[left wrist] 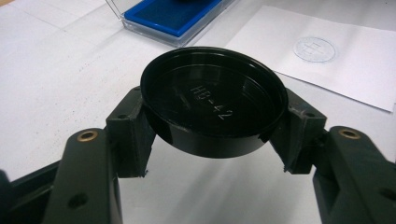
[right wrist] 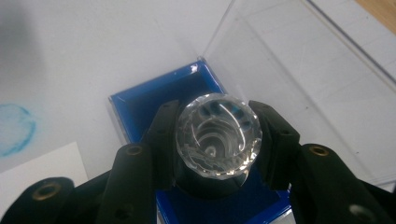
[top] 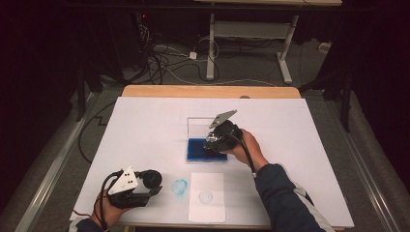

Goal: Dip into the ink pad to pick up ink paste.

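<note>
My right gripper (top: pixel 215 142) (right wrist: pixel 218 142) is shut on a round stamp (right wrist: pixel 218 135) with a clear faceted top and a black body. It holds the stamp down over the blue ink pad (top: pixel 196 150) (right wrist: pixel 137 109), whose clear lid (top: pixel 205 125) (right wrist: pixel 299 70) stands open behind it. I cannot tell whether the stamp's face touches the pad. My left gripper (top: pixel 153 183) (left wrist: pixel 215 128) rests near the table's front left, shut on a black round cap (left wrist: pixel 214 107) marked HB-42, held by its rim between the two pads.
A small white sheet (top: pixel 207 195) (left wrist: pixel 327 56) with a faint round stamp print (left wrist: pixel 314 49) lies at the front edge, right of my left gripper. A blue ink smudge (top: pixel 180 187) (right wrist: pixel 16 128) marks the white table cover (top: pixel 145 130) beside it.
</note>
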Motion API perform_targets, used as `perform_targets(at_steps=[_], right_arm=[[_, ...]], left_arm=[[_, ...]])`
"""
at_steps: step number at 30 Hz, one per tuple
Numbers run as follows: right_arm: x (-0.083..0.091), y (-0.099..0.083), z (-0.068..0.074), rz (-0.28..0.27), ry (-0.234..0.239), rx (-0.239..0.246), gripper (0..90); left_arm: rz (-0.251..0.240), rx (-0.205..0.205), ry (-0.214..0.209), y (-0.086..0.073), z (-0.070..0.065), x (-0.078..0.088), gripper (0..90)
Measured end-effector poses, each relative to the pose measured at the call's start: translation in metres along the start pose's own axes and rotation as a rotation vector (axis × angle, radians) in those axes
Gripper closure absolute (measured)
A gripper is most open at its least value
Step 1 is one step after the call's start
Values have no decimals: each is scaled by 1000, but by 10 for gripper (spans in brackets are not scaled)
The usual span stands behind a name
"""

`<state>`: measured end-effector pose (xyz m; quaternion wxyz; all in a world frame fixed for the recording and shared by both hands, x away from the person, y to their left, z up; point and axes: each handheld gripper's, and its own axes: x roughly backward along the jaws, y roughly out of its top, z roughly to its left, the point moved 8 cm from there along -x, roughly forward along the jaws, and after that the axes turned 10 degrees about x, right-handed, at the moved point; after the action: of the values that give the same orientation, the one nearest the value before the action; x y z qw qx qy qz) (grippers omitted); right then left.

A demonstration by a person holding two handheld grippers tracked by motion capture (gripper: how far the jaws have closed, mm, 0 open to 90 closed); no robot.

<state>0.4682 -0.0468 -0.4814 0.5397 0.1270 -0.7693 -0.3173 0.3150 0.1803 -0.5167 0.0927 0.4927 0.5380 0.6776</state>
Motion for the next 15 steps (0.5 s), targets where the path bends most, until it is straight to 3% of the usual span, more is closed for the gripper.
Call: perform_targets(at_steps=[10, 15], right_arm=[[-6, -4, -1, 7, 18, -26, 572], [-6, -4, -1, 9, 17, -15, 571]], left_arm=[[6, -4, -1, -1, -1, -1, 366], [7, -6, -1, -1, -1, -1, 366]])
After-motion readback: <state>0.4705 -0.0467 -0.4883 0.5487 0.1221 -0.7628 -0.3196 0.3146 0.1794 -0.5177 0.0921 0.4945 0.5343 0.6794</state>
